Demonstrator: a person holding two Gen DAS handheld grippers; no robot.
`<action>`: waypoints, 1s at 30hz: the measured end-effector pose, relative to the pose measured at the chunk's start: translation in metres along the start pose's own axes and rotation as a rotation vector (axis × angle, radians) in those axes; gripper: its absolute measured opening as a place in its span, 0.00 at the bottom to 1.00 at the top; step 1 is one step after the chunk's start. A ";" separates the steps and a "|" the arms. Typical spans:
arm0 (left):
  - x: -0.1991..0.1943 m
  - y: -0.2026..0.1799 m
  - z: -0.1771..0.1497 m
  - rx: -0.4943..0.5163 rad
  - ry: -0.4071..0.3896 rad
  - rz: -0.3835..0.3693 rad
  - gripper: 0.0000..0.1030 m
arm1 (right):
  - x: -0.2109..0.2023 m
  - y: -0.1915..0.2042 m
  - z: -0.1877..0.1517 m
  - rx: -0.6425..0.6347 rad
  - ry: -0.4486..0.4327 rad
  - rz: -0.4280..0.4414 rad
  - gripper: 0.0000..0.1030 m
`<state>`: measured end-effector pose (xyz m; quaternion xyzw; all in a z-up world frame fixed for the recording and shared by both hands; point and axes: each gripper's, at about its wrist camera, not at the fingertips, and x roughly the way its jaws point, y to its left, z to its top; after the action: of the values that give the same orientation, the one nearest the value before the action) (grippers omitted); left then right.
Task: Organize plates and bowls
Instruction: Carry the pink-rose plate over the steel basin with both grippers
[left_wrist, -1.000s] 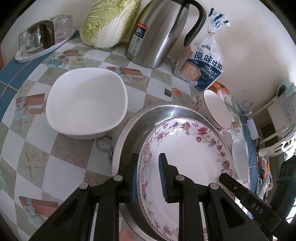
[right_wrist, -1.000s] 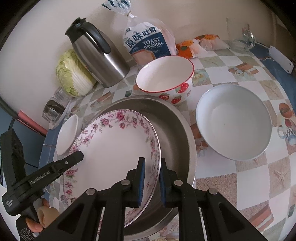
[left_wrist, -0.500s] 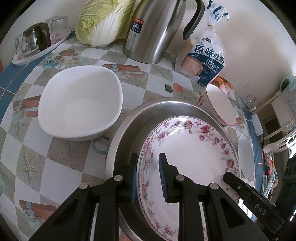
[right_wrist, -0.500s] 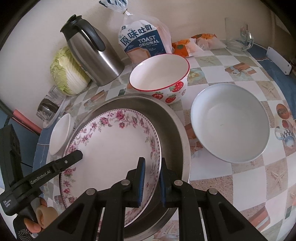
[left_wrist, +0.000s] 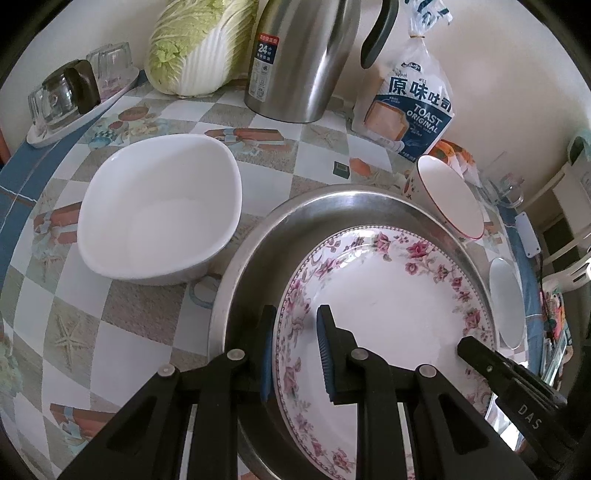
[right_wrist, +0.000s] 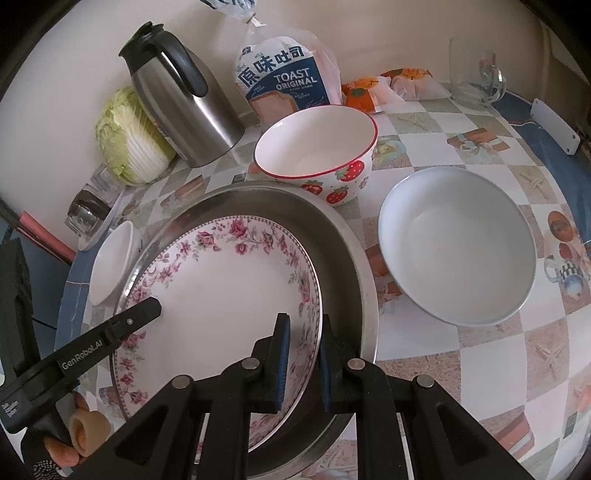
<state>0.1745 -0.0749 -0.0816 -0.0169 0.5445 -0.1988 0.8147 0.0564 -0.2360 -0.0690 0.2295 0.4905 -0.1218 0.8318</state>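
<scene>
A white plate with a pink flower rim (left_wrist: 391, 317) (right_wrist: 225, 295) lies inside a wide steel basin (left_wrist: 258, 266) (right_wrist: 347, 251). My left gripper (left_wrist: 295, 350) is shut on the plate's left rim. My right gripper (right_wrist: 303, 354) is shut on its right rim. A white squarish bowl (left_wrist: 159, 210) (right_wrist: 109, 264) sits left of the basin. A strawberry bowl with a red rim (right_wrist: 317, 147) (left_wrist: 448, 195) stands behind the basin. A round white bowl (right_wrist: 458, 243) (left_wrist: 506, 302) sits to its right.
A steel jug (left_wrist: 299, 59) (right_wrist: 181, 103), a cabbage (left_wrist: 195, 40) (right_wrist: 129, 140) and a toast bag (left_wrist: 410, 107) (right_wrist: 284, 81) stand along the back wall. A tray of glasses (left_wrist: 70, 99) is at the far left. A glass mug (right_wrist: 472, 74) stands at the far right.
Both grippers have come lower and closer to the table with the plate held between them. The plate now sits lower in the basin.
</scene>
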 end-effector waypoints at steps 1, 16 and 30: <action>0.000 0.000 0.000 0.002 0.000 0.003 0.22 | 0.000 0.001 0.000 -0.002 0.000 -0.004 0.15; 0.004 -0.005 0.002 0.026 0.006 0.031 0.22 | 0.003 0.006 0.002 -0.034 -0.011 -0.054 0.18; 0.001 -0.005 0.004 0.031 0.015 0.055 0.25 | 0.003 0.008 0.001 -0.053 -0.009 -0.077 0.17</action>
<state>0.1769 -0.0809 -0.0794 0.0119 0.5476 -0.1847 0.8160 0.0625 -0.2293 -0.0691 0.1877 0.4982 -0.1418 0.8345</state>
